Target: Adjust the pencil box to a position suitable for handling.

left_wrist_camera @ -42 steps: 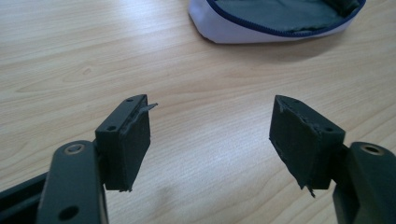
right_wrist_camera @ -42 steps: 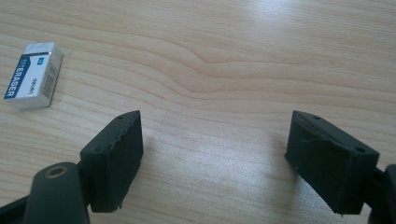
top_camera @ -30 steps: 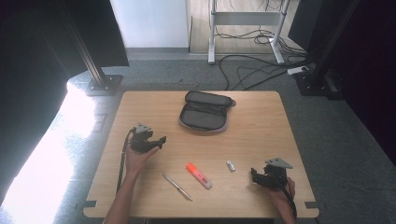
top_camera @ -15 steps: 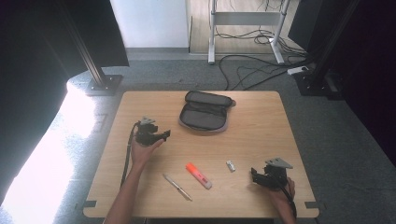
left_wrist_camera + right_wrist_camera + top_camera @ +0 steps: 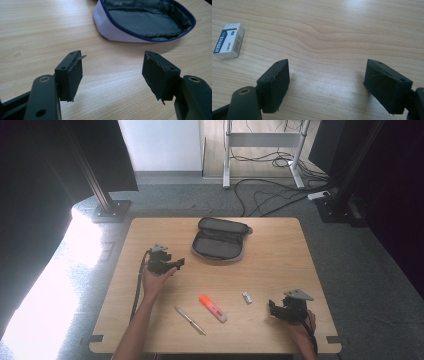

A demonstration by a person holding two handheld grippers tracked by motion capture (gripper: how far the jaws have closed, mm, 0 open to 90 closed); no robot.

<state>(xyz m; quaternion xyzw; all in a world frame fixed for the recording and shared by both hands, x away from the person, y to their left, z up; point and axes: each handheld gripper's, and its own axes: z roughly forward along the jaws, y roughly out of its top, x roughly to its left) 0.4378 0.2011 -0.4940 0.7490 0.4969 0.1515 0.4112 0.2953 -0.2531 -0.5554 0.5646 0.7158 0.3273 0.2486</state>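
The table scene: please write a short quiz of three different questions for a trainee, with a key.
1. True or false: the pencil case lies open.
2. Which thing lies nearest the right gripper? A) pen B) eraser C) orange highlighter
3. Fill in: the jaws of the left gripper stand ____.

Key: 1 true; 2 B; 3 open, with nothing between them.

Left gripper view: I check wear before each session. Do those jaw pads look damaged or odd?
Yes. Both pads of the left gripper look frayed: a torn flap sticks off the top of one pad, and the other pad has ragged edges.
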